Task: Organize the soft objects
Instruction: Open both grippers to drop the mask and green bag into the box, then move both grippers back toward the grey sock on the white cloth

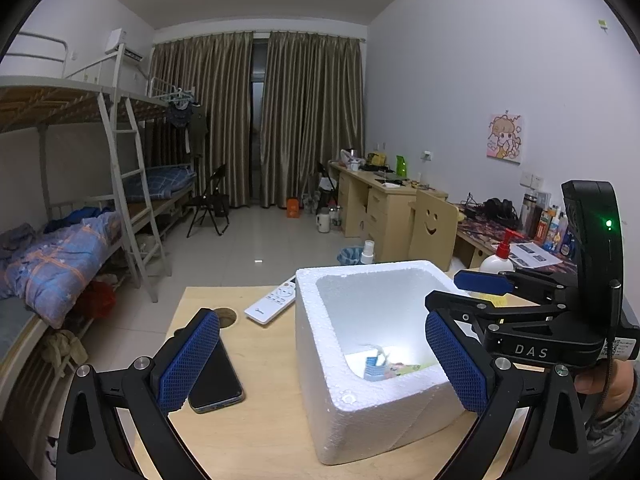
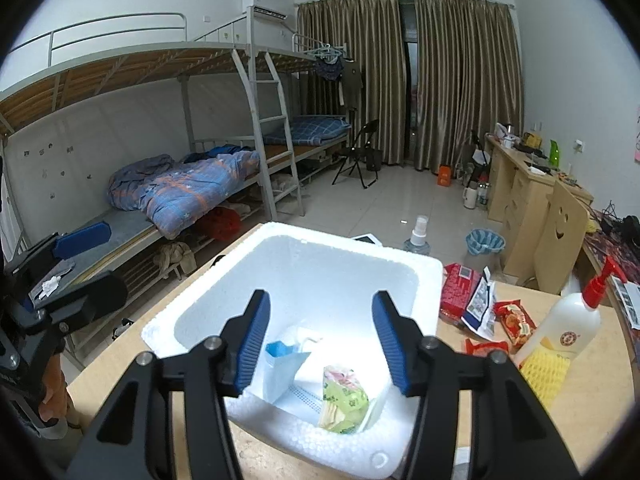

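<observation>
A white foam box [image 2: 400, 276] stands on the wooden table [image 1: 260, 440]. On its floor lie a green packet [image 2: 344, 396] and a blue-and-white packet [image 2: 280, 368]. My right gripper [image 2: 322, 344] hangs open above the box's near side, with nothing between its blue pads. The left wrist view shows my right gripper [image 1: 460, 292] over the box's right rim. My left gripper [image 1: 320, 360] is open wide at the box's near left corner, and its pads touch nothing. Several snack packets lie right of the box, among them a red packet [image 2: 460, 292] and an orange-red one [image 2: 516, 320].
A white pump bottle [image 2: 568, 328] with a red head and a yellow foam net stands at the right. A phone [image 1: 216, 376] and a white remote [image 1: 272, 300] lie left of the box. A spray bottle [image 2: 418, 236] stands behind it. Bunk beds and desks line the room.
</observation>
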Motion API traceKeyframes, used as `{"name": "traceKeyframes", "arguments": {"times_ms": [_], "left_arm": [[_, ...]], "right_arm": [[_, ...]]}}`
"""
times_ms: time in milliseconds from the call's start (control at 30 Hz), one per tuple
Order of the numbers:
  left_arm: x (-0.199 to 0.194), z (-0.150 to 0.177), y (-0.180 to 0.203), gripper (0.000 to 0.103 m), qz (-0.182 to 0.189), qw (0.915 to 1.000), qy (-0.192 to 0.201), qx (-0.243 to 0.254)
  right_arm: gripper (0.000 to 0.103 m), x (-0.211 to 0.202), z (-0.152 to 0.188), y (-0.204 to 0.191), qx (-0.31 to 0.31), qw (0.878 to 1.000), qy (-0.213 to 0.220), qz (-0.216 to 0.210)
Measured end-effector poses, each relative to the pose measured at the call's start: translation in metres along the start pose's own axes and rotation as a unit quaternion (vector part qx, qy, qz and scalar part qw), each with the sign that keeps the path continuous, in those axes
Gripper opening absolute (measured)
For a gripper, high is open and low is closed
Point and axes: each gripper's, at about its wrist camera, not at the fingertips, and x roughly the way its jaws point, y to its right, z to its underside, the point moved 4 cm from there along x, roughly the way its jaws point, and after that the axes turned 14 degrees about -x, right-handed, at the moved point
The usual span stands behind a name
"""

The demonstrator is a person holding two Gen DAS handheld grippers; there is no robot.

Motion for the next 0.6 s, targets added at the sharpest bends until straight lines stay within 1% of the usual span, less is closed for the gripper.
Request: {"name": "traceKeyframes", "arguments": {"times_ms": [33, 100, 133, 200, 233, 300, 400, 600], "left_arm": [[0.0, 0.0, 0.001, 0.103, 0.001, 1.0, 0.0, 0.0], [-0.002, 0.0, 0.002, 0.103, 0.0, 1.0, 0.0, -0.002], [-0.004, 0.0, 0.002, 0.103, 0.002, 1.0, 0.001, -0.004], [-0.007, 0.0, 0.002, 0.103, 0.003, 0.9999, 0.004, -0.009], [-0.008, 0.001, 0.002, 0.103, 0.003, 0.9999, 0.004, -0.01], [-0.011, 0.002, 0.006, 0.103, 0.003, 1.0, 0.003, -0.005], [-0.015, 0.004, 0.011, 0.103, 0.002, 1.0, 0.004, 0.002], [-0.025, 0.008, 0.023, 0.103, 0.014, 0.9997, 0.006, 0.018]], "right_arm": [[0.061, -0.002, 0.0, 0.001, 0.003, 1.0, 0.002, 0.001], [0.073, -0.006, 0.001, 0.004, 0.006, 1.0, 0.007, 0.006], [0.076, -0.009, 0.001, 0.004, 0.006, 1.0, 0.01, 0.009], [0.087, -0.013, 0.001, 0.003, 0.006, 1.0, 0.015, 0.015], [0.089, -0.015, 0.001, 0.003, 0.007, 1.0, 0.016, 0.017], [0.096, -0.019, 0.002, 0.003, 0.007, 1.0, 0.018, 0.019], [0.097, -0.026, 0.005, 0.004, 0.01, 0.999, 0.02, 0.023], [0.097, -0.042, 0.012, 0.007, 0.021, 0.999, 0.026, 0.035]]}}
